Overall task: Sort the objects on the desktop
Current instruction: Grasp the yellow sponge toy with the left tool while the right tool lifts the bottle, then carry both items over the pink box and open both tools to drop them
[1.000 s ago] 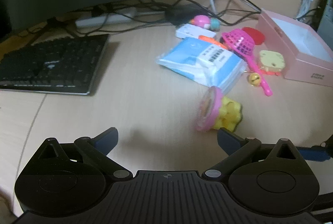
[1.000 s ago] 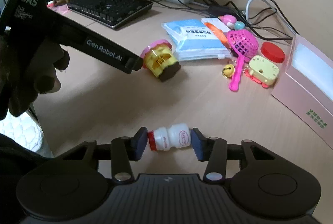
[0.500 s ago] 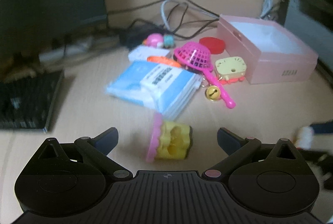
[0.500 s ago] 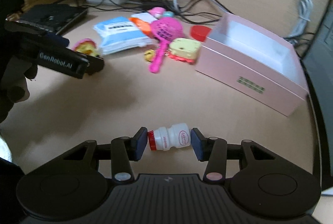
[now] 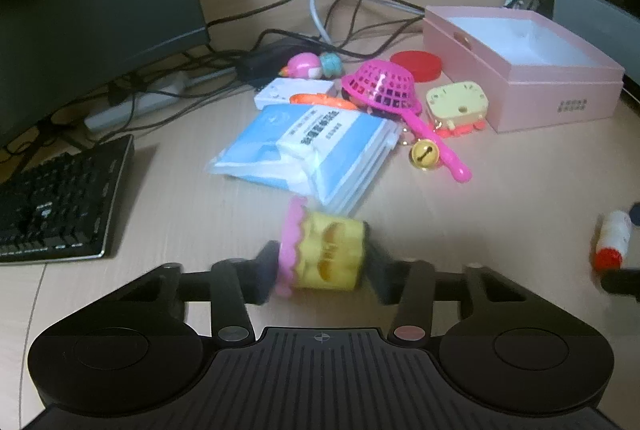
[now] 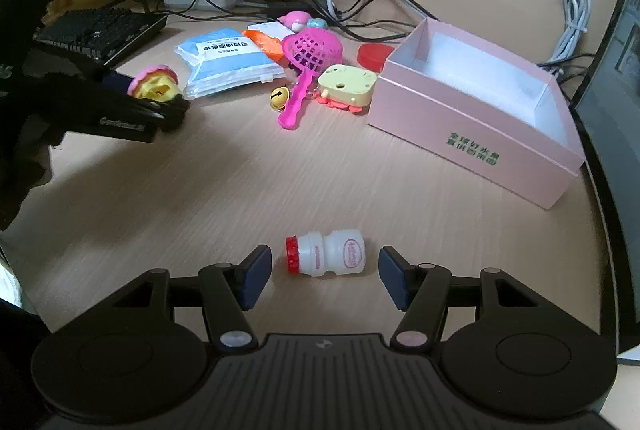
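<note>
While both tools work the desk at once, what matters is how each toy lies across its jaws.
Left gripper [image 5: 322,270]: closed on the yellow cake toy [image 5: 324,256], pads pressing its pink-frilled end and its far end; the toy lies sideways, long axis running jaw to jaw.
Right gripper [image 6: 325,276]: jaws opening; the small white bottle [image 6: 326,253] lies on the desk [image 6: 320,170] between them, untouched, red cap towards the left pad, axis across the gap.
Pink box [image 6: 472,134]: open and empty, ahead and right of the bottle; judged nearer the right hand.
</note>
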Tool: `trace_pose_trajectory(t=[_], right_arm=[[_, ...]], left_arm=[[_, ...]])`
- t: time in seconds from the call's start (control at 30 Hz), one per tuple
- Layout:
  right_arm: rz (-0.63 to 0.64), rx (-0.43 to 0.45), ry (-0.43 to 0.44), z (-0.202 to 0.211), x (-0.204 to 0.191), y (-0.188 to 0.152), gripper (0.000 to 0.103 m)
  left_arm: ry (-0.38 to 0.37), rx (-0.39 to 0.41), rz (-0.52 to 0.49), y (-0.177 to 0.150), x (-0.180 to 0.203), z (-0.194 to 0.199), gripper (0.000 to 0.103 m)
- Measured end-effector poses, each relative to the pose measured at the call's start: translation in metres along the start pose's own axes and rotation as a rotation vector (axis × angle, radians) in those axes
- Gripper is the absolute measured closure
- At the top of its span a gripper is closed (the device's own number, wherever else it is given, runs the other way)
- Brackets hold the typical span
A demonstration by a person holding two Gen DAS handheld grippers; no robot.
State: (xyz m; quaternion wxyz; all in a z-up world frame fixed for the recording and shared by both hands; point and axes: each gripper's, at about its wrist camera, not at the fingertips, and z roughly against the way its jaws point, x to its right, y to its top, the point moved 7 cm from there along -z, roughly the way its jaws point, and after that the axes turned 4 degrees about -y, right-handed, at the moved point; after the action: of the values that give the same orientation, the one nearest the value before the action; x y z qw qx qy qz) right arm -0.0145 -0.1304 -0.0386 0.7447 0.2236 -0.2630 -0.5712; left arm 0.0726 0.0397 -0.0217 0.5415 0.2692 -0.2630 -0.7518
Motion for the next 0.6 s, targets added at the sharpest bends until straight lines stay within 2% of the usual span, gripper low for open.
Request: trace_pose_trajectory(t=[0.03,0.13,0.27,0.37,0.47,0.6], right_arm=[[-0.007,-0.002,0.001,-0.002,0.001,0.000,0.045],[-0.026,-0.019,0.009,-0.009,0.006,0.000,0.060],[-0.059,-0.007,0.015,0.004,0.017,0.009,0.060],[-0.110,0.053,0.016,0.031,0.040,0.028,0.060],[-0.158,0.163,-0.051,0.065,0.075,0.059,0.060],[-0.188,0.268,-0.169,0.096,0.116,0.092,0.060]], left_arm=[[0.000,0.003,-0.007,-0.002,0.000,0.002,0.055],[0.000,0.015,-0.031,-0.003,0.001,0.009,0.056],[-0.070,0.067,-0.052,0.012,0.010,0.040,0.056],[-0.148,0.158,-0.082,0.044,0.023,0.069,0.056],[-0.220,0.266,-0.116,0.089,0.047,0.085,0.056],[-0.292,0.328,-0.161,0.143,0.092,0.066,0.056]])
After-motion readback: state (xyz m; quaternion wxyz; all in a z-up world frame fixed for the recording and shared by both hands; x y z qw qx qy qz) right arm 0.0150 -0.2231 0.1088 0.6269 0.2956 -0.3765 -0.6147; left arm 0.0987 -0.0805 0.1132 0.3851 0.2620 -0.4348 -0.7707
